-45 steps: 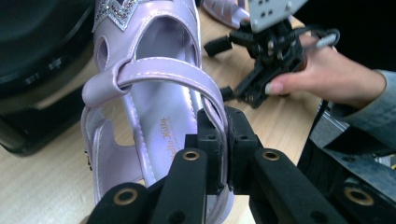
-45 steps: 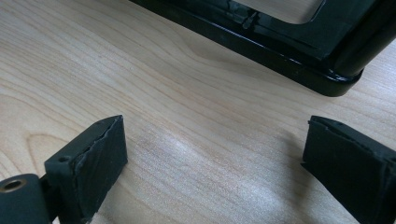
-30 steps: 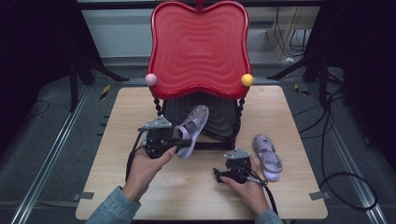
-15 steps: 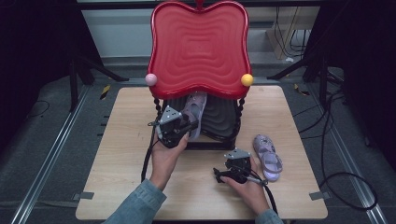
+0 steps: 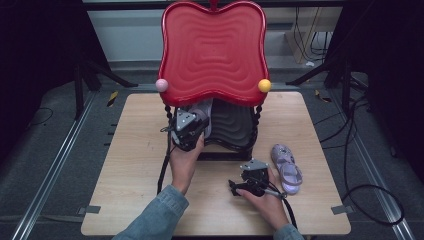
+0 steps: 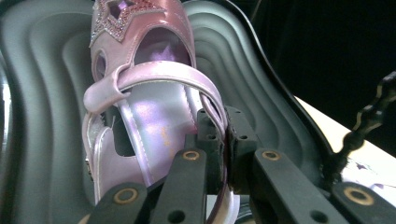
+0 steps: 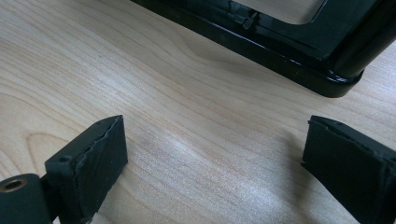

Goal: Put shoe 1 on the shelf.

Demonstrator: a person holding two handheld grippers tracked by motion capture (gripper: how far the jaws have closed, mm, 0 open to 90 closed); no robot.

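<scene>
I have bare table (image 5: 135,165) left of the rack (image 5: 235,130); its red top (image 5: 214,50) overhangs the shelf, and a sandal (image 5: 286,162) blocks the right.

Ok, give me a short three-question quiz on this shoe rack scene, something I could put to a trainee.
1. True or false: the left gripper is shut on a strap of the pink sandal.
2. Where does the other sandal lie? A) on the red shelf B) on the table, right of the rack C) in the right gripper
3. How do the right gripper's jaws stand, and what is between them?

Key
1. True: its jaws pinch the strap, with the sandal over the dark lower shelf.
2. B.
3. Wide open, with bare table between them.
</scene>
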